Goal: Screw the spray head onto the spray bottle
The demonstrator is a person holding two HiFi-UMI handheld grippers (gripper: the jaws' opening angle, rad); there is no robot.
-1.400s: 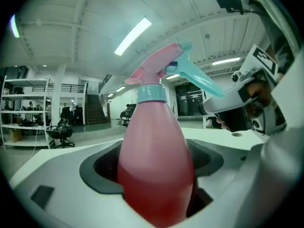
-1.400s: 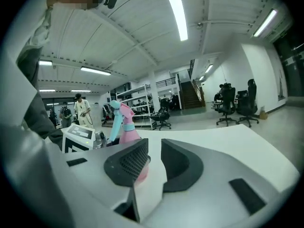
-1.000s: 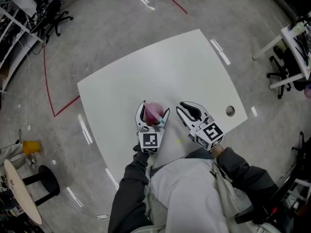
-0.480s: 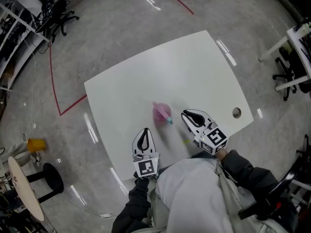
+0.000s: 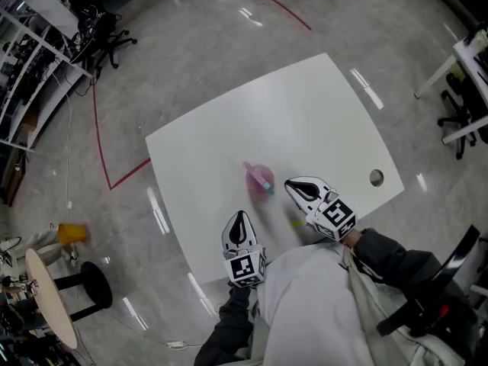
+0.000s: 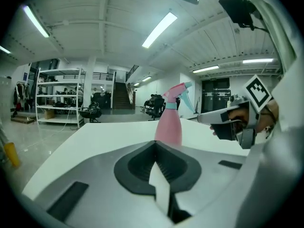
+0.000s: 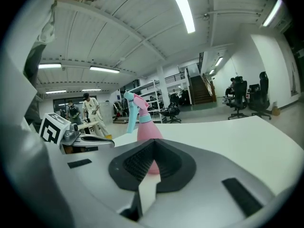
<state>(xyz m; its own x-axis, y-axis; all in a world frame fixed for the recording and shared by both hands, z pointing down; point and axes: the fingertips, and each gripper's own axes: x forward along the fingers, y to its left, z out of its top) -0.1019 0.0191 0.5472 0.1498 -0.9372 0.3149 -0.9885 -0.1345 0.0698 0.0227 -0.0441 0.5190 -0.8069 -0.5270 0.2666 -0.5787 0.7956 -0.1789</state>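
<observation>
change: left gripper (image 5: 241, 216) is backing off the bottle (image 5: 258, 177) to the table (image 5: 305, 105) edge, jaws clenched, empty | right gripper (image 5: 291, 184) is hanging near the bottle, jaws just closing on nothing | bottle: standing upright, free, mid-table, head (image 6: 176, 90) sitting on its neck | task: probably finishing, nothing gripping it

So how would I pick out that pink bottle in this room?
Find the big white table on the grey floor. Toward the side where the person stands, a spray bottle stands upright on it. It is pink with a light blue collar and trigger, the only thing standing on the table.
</observation>
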